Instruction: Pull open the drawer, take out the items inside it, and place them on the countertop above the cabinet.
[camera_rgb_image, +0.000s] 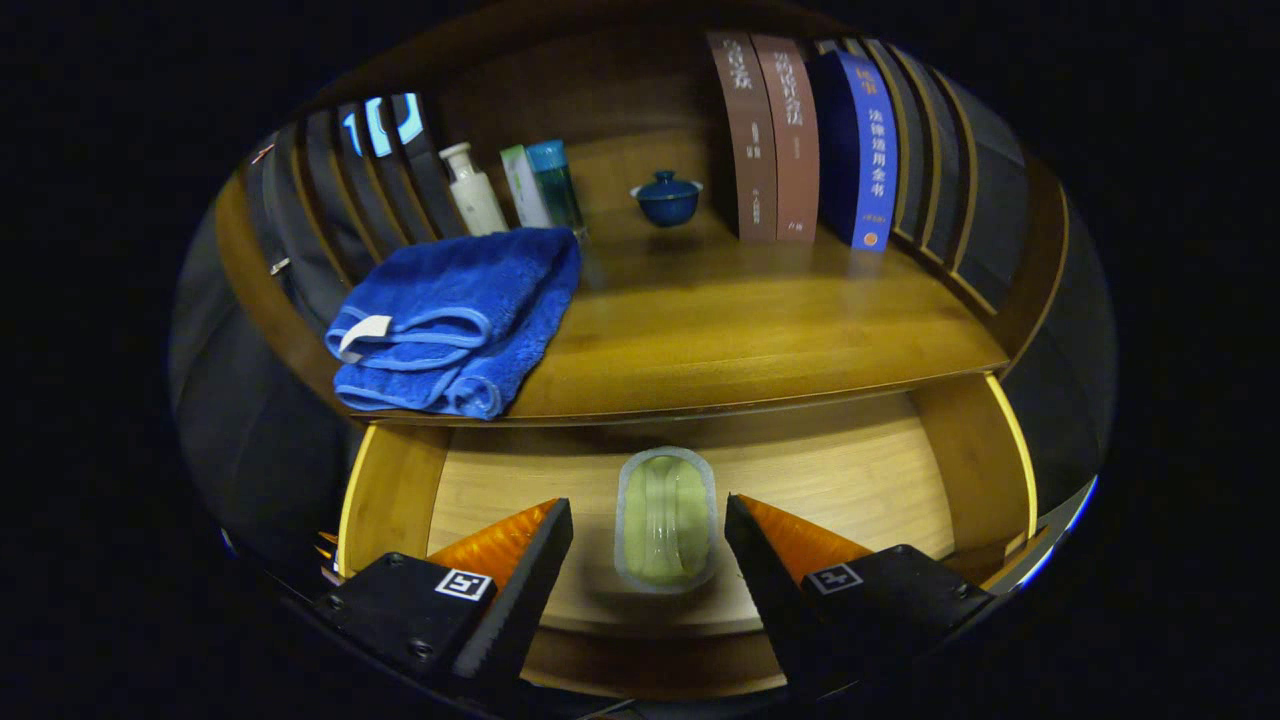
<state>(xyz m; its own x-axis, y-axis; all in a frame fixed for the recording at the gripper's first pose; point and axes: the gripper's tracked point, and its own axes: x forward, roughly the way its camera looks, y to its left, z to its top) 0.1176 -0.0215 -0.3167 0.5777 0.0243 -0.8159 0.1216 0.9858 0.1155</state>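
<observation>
The wooden drawer (860, 470) stands pulled open below the countertop (740, 330). On the drawer's floor lies a small clear lidded box with green inside (666, 518). My gripper (650, 525) is open above the drawer, one finger on each side of the box, with a gap between each finger and the box. A folded blue towel (455, 320) lies on the countertop at the left, hanging slightly over its front edge.
At the back of the countertop stand a white bottle (474, 190), a pale box (524, 186), a teal bottle (555, 183), a blue lidded cup (667, 198) and several upright books (810, 140). Slatted sides close the shelf left and right.
</observation>
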